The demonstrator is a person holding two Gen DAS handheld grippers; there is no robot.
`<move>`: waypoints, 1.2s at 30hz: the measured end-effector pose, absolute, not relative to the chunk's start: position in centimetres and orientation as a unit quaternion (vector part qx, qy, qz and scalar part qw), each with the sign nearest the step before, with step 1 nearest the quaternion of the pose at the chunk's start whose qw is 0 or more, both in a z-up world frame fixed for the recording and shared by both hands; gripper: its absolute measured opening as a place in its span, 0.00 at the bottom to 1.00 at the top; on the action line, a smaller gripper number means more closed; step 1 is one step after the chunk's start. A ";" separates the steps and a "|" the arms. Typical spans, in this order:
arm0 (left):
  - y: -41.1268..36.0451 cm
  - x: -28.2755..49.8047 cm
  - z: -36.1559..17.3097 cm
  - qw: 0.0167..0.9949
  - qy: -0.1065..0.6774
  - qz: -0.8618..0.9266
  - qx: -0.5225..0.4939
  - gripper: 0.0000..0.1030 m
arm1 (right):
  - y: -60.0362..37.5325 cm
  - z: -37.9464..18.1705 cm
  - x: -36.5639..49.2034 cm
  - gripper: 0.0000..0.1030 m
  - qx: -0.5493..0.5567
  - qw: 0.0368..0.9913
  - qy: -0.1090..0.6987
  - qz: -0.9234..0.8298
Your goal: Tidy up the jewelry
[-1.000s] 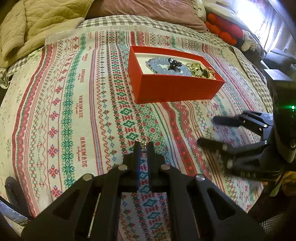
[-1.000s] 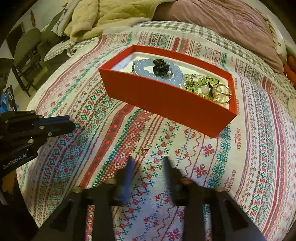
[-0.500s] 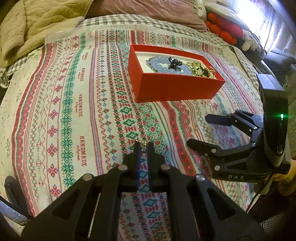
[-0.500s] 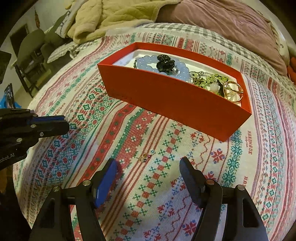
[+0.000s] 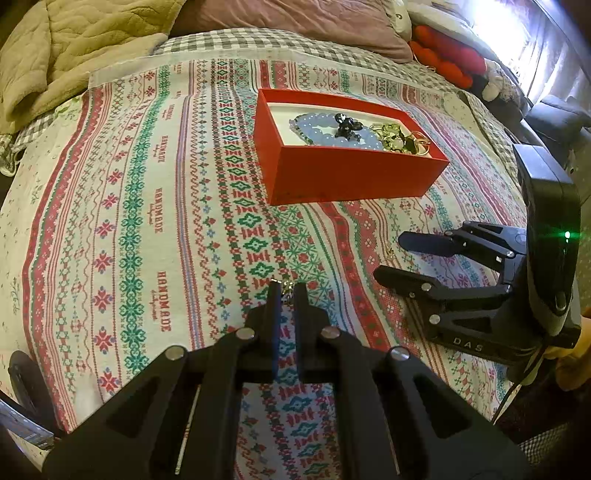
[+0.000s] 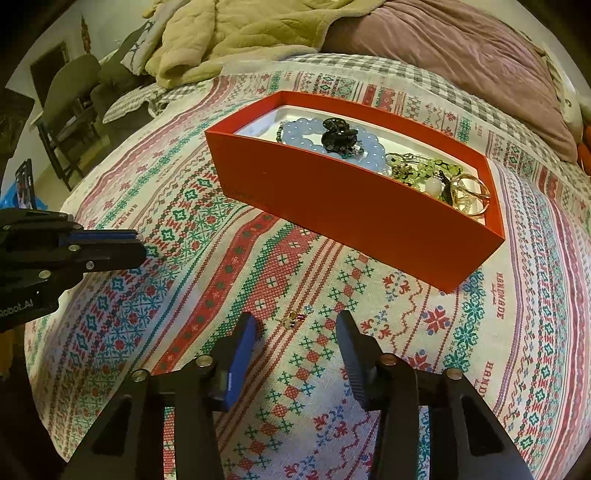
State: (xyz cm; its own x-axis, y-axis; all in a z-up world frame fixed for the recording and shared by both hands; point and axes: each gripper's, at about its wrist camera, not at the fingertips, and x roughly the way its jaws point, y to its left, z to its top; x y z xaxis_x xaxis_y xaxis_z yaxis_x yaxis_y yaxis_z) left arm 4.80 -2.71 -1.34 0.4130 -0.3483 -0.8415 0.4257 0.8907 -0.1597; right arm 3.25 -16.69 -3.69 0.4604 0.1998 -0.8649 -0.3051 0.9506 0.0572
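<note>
Since the earlier frames, the right gripper (image 6: 295, 323) has been brought lower and further forward, so that its spread fingers now flank a small gold earring (image 6: 293, 319) lying on the patterned cloth (image 6: 498, 362); in the oldest right wrist frame the fingers were much closer together. No contact between the fingers and the earring can be seen. In the left wrist view, the same tool (image 5: 391, 258) is seen at the right of the frame, fingers parted above the cloth, with a green light glowing on its body.

The left gripper (image 5: 287, 291) is seen at the lower centre of its own view, its position unchanged across the frames. Its jaws are drawn nearly together, and a tiny metallic piece (image 5: 287, 285) is caught at the tips; whether it is firmly clamped cannot be told at this size. In the right wrist view, this tool (image 6: 138, 246) enters from the left edge.

A red box (image 5: 354, 181) is placed on the cloth above centre in both views. Inside it, a pale blue bead bracelet (image 6: 299, 137), a black hair clip (image 6: 338, 138), green beads (image 6: 432, 168) and gold rings (image 6: 471, 192) are held. A beige quilt (image 6: 236, 33) and a mauve pillow (image 6: 461, 55) are visible along the top.
</note>
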 end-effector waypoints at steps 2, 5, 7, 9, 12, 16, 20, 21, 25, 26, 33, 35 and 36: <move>-2.7 4.8 -1.3 0.840 0.490 -0.231 0.039 0.07 | -16.5 -3.7 3.2 0.39 -0.055 0.853 0.498 0.150; -2.8 4.8 -1.3 0.839 0.491 -0.230 0.039 0.07 | -16.5 -3.7 3.3 0.37 -0.058 0.852 0.497 0.153; -2.8 4.7 -1.3 0.840 0.490 -0.230 0.039 0.07 | -16.5 -3.6 3.3 0.32 -0.060 0.852 0.497 0.154; -2.8 4.7 -1.2 0.840 0.490 -0.230 0.039 0.07 | -16.5 -3.6 3.4 0.28 -0.061 0.852 0.497 0.154; -2.9 4.6 -1.2 0.840 0.490 -0.230 0.039 0.07 | -16.5 -3.6 3.4 0.22 -0.064 0.851 0.497 0.156; -2.9 4.6 -1.2 0.840 0.490 -0.230 0.039 0.07 | -16.3 -3.5 3.4 0.10 -0.070 0.850 0.496 0.164; -2.8 4.7 -1.1 0.840 0.489 -0.231 0.039 0.07 | -16.2 -3.5 3.5 0.08 -0.079 0.848 0.497 0.167; -2.7 4.8 -1.1 0.840 0.489 -0.231 0.038 0.07 | -16.2 -3.5 3.4 0.07 -0.078 0.848 0.497 0.166; -2.6 4.8 -1.0 0.841 0.488 -0.231 0.038 0.07 | -16.2 -3.3 3.5 0.07 -0.081 0.847 0.499 0.162; -2.5 4.9 -0.9 0.841 0.488 -0.231 0.038 0.07 | -16.2 -3.2 3.5 0.07 -0.081 0.847 0.500 0.161; -2.6 5.1 -0.5 0.842 0.485 -0.232 0.037 0.07 | -16.4 -2.7 3.5 0.07 -0.080 0.848 0.501 0.153; -2.7 5.2 -0.4 0.843 0.484 -0.232 0.036 0.07 | -16.5 -2.4 3.5 0.07 -0.077 0.848 0.502 0.153; -2.7 5.2 -0.3 0.843 0.483 -0.233 0.036 0.07 | -16.6 -2.2 3.5 0.07 -0.075 0.848 0.501 0.153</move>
State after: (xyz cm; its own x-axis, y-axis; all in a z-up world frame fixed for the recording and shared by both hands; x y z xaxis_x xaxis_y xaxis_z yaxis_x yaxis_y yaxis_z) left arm 5.23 -2.72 -0.32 0.4244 -0.3575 -0.8319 0.4274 0.8890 -0.1640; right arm 3.52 -16.60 -2.20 0.4505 0.1844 -0.8736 -0.3356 0.9416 0.0257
